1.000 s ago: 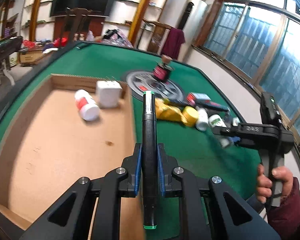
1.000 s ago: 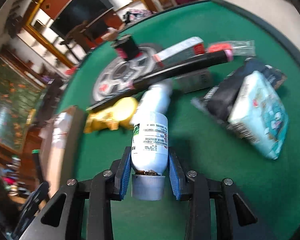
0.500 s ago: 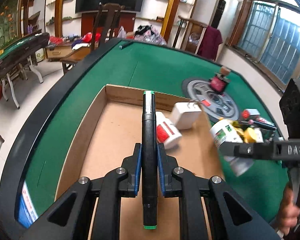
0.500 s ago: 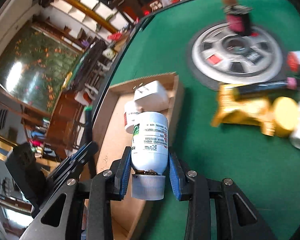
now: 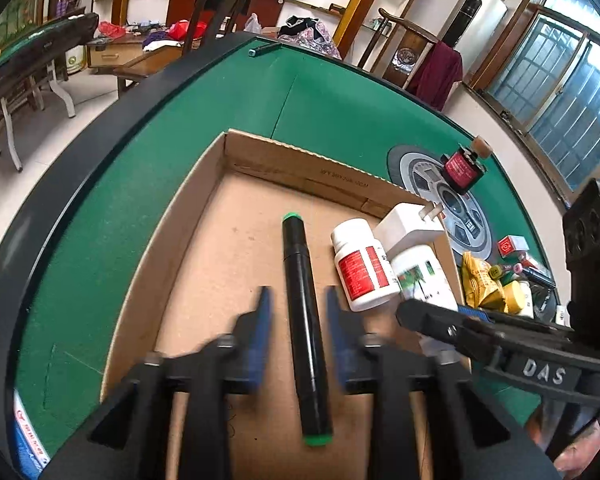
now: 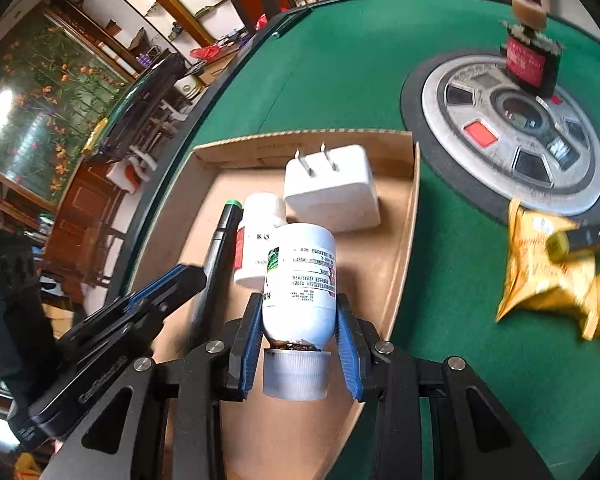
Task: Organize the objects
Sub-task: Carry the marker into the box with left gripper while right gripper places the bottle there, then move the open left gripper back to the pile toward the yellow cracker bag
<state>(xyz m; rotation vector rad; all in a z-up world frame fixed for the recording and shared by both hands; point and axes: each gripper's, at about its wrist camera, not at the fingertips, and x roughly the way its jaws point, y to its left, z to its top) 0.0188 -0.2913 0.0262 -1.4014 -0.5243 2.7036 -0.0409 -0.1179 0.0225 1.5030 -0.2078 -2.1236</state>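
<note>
A shallow cardboard box (image 5: 300, 160) (image 6: 404, 240) lies on the green table. A black marker with green ends (image 5: 304, 320) (image 6: 218, 248) lies on the box floor between the pads of my open left gripper (image 5: 298, 304), apart from them. Beside it lie a white bottle with a red label (image 5: 362, 266) (image 6: 254, 236) and a white plug adapter (image 5: 410, 226) (image 6: 332, 188). My right gripper (image 6: 300, 312) stands with its pads spread around a white bottle with a green label (image 6: 302, 276) (image 5: 424, 276) over the box.
A round grey dial panel (image 5: 456, 208) (image 6: 512, 128) sits in the table with a small red-labelled bottle (image 5: 462, 168) (image 6: 528, 60) on it. Yellow packets (image 5: 484, 284) (image 6: 552, 276) and other small items lie right of the box. The table's black rim (image 5: 60, 184) curves on the left.
Both grippers moved from the pile over the box. My left gripper opened and released the marker, which now lies on the box floor. My right gripper's pads spread at the white bottle.
</note>
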